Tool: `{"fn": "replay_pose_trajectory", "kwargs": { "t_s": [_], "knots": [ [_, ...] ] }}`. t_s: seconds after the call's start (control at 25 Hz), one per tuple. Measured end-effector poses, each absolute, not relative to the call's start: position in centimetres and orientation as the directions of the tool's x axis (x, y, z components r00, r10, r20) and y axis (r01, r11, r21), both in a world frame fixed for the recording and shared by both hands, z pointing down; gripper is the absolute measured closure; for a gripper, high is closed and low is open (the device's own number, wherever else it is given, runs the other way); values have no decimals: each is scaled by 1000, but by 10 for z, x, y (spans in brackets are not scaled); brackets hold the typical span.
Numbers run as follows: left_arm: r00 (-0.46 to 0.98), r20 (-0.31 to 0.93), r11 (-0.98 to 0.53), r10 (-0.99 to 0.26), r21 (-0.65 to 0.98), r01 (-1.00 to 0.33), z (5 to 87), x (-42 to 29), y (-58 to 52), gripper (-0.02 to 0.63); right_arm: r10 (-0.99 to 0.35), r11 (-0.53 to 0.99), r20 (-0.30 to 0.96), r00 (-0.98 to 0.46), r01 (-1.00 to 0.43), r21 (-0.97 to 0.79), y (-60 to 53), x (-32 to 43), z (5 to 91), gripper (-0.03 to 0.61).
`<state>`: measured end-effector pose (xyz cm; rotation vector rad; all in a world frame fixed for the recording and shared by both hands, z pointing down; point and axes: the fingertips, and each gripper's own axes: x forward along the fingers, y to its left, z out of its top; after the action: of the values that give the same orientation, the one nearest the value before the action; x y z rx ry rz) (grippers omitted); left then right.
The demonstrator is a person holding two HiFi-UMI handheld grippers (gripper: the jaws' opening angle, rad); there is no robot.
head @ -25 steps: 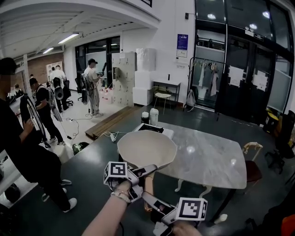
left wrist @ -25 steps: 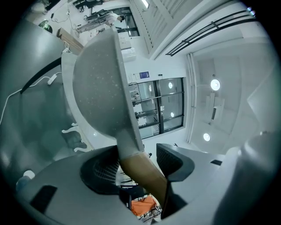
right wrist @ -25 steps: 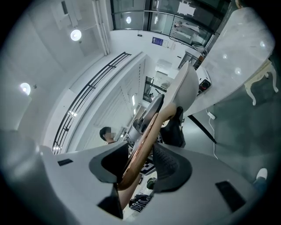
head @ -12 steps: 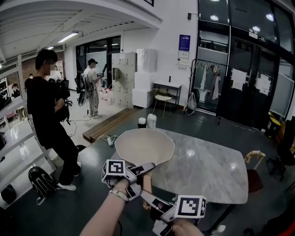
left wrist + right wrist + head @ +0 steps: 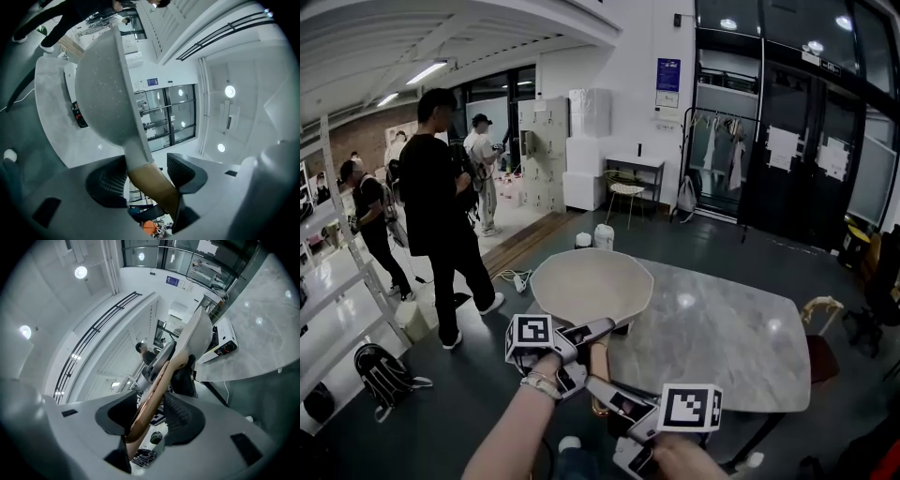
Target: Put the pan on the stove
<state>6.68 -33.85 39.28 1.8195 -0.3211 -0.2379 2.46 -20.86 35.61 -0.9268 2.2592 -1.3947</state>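
- Pan (image 5: 591, 289) is up in the air over the near-left end of the table (image 5: 722, 342), cream inside facing the head view. It doesn't look like it's resting on anything.
- Its brown handle (image 5: 599, 367) points back toward the near side.
- Left gripper (image 5: 602, 337) is clamped on the handle right where it joins the pan, with the jaws squeezed in on both sides.
- Right gripper (image 5: 600, 392) is also clamped on the handle, lower down toward its near end.
- Stove (image 5: 226, 337) is a white box with a dark panel, sitting on the table just past the pan. From the head view the pan pretty much covers it.
- Person (image 5: 441, 216) in black stands on the floor, far left.
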Motion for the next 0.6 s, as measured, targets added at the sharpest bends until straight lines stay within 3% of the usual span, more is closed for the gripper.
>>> {"fn": "replay_pose_trajectory", "kwargs": {
  "t_s": [0.6],
  "knots": [
    [943, 48, -213, -328, 969, -124, 415, 65, -408, 351, -677, 282, 78, -732, -357, -891, -280, 24, 374, 393]
  ]
}}
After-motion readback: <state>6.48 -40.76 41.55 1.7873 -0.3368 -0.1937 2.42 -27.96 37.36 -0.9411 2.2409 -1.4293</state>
